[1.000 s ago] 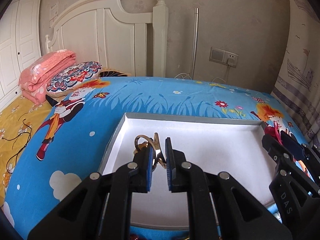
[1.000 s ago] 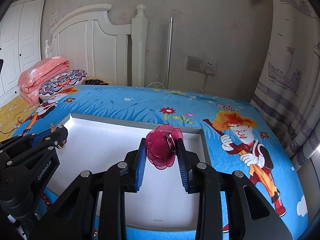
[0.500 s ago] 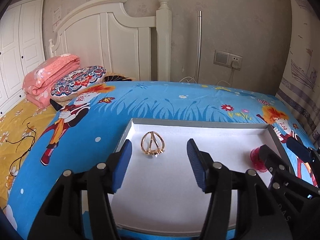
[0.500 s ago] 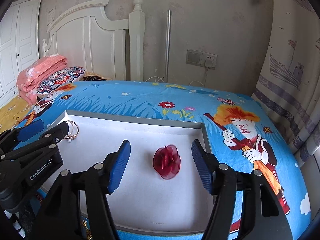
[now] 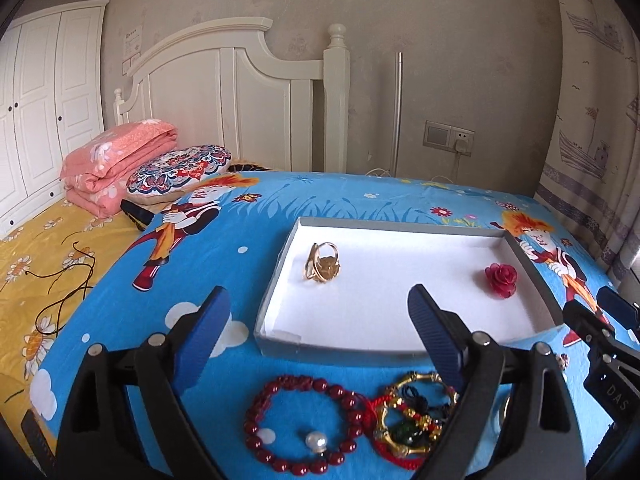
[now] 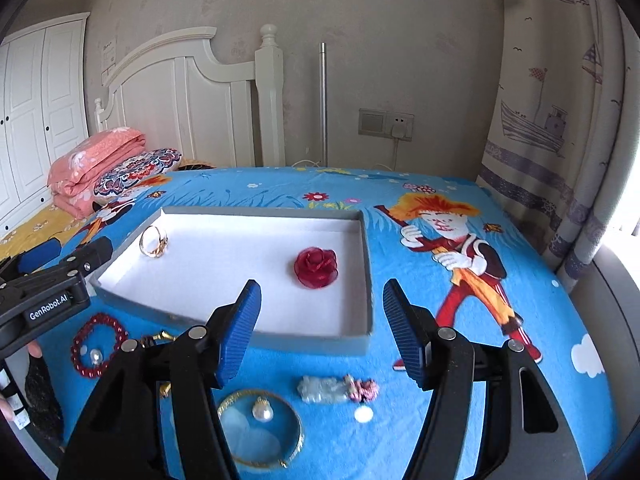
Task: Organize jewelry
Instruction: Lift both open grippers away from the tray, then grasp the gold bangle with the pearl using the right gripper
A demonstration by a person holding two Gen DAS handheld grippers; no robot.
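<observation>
Blue bedspread [image 5: 248, 220], white tray [image 5: 276, 280] mid-bed holding gold earrings [image 5: 323, 262] and red flower [image 5: 501, 278]. Left gripper [image 5: 316, 320] opening, nothing between; right gripper [image 6: 320, 324] spread, empty. Next: centre over red bracelet [image 5: 304, 426], drop low, close gently.

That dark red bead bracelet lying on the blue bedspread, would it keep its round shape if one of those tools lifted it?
Probably not. The bead bracelet looks like separate round beads on a string, so it would likely sag into a loop. The glossy beads may slip between flat pads. It seems light, and if pushed it would probably drag rather than roll.
</observation>
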